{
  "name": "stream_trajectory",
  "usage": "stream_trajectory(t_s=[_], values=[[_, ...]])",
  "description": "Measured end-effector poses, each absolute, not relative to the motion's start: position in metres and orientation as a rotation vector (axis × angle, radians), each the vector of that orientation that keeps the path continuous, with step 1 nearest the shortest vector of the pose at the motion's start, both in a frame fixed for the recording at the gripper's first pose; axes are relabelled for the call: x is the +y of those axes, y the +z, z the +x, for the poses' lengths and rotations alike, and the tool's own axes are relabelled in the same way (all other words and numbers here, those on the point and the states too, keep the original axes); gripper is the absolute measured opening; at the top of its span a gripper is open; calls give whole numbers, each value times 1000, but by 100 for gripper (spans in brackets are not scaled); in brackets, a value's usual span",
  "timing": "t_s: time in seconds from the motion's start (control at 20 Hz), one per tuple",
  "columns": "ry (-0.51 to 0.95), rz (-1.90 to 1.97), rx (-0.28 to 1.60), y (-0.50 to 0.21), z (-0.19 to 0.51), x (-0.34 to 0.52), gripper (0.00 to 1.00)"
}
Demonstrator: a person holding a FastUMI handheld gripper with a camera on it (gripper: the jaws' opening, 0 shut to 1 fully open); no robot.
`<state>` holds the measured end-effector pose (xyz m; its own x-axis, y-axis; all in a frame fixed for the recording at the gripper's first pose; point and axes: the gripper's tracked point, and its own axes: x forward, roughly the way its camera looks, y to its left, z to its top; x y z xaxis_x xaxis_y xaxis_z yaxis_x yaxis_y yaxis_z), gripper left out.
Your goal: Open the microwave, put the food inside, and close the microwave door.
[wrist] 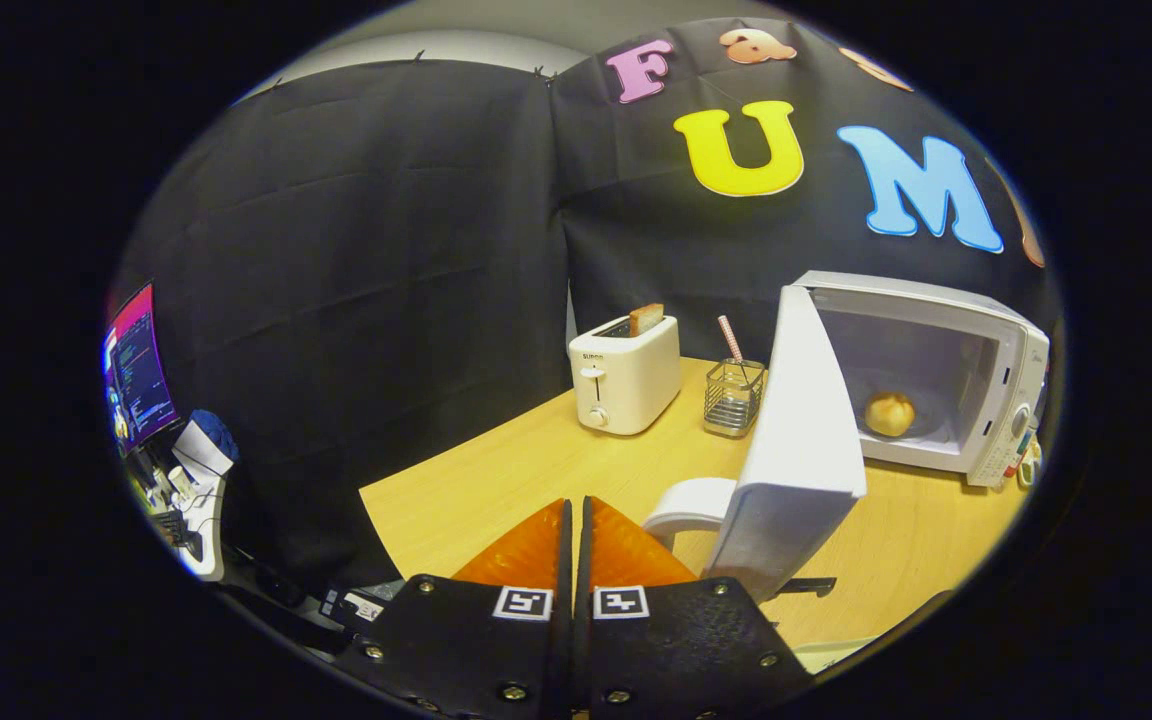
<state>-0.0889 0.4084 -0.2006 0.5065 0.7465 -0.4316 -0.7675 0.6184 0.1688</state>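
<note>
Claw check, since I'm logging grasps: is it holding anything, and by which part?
Nothing is held. The claw has its fingers shut together with nothing between them, beside the open microwave door; the food sits inside the microwave.

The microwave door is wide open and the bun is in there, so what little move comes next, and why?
Probably bring the gripper, its fingers shut on nothing, to the outer side of the open microwave door and start pushing it closed. The bun already sits inside the microwave, so closing the door looks like the only step left.
</note>
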Motion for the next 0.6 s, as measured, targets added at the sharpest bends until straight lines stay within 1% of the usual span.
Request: stream_trajectory(t_s=[0.1,0.25,0.6], values=[[890,-62,488,-200,-85,396,1],[857,-35,525,-209,-80,380,1],[707,-44,529,-216,-37,323,1]])
